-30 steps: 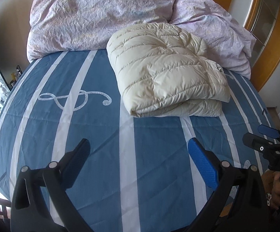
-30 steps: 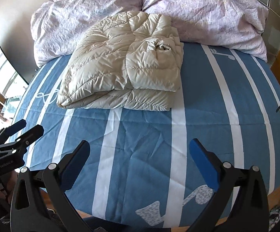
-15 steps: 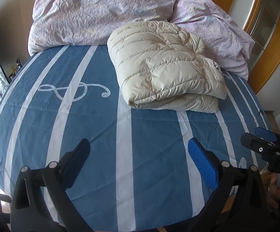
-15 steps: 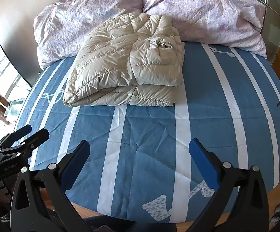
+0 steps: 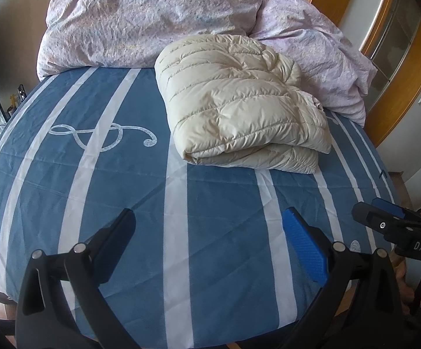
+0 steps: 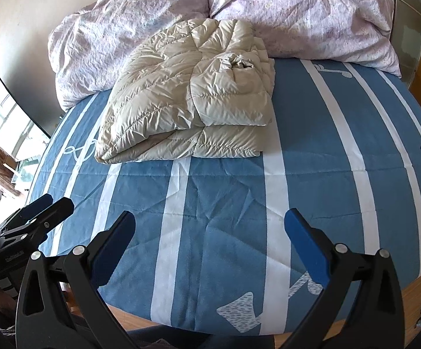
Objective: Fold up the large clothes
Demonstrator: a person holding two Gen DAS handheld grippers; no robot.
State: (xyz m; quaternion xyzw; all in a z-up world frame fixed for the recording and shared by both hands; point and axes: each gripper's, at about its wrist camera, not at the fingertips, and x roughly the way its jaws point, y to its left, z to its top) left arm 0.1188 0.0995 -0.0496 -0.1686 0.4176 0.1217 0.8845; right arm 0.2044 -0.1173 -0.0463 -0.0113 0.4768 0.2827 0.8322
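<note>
Fold looks done: cream quilted down jacket (image 5: pixel 245 110) lies as a bundle on blue white-striped bedsheet (image 5: pixel 210 203), against lilac pillows; my L gripper (image 5: pixel 210 232) & R gripper (image 6: pixel 210 232) hang spread, empty, well short of it; next, prob. only a final pat.

Bright daylight, sharp centre, heavy fisheye warp at the rims

Light enters from the window (image 6: pixel 9 122) off the bed's left edge — it's blown out to white in both views. The bedsheet (image 5: pixel 216 203) is evenly lit, creases crisp, white stripes near clipping. The folded jacket (image 6: pixel 198 99) throws a soft shadow onto the sheet along its near edge. Black vignette in every corner; bed edges bow into an arc. Both grippers, low in frame, sit dark and underexposed — no motion blur.
</note>
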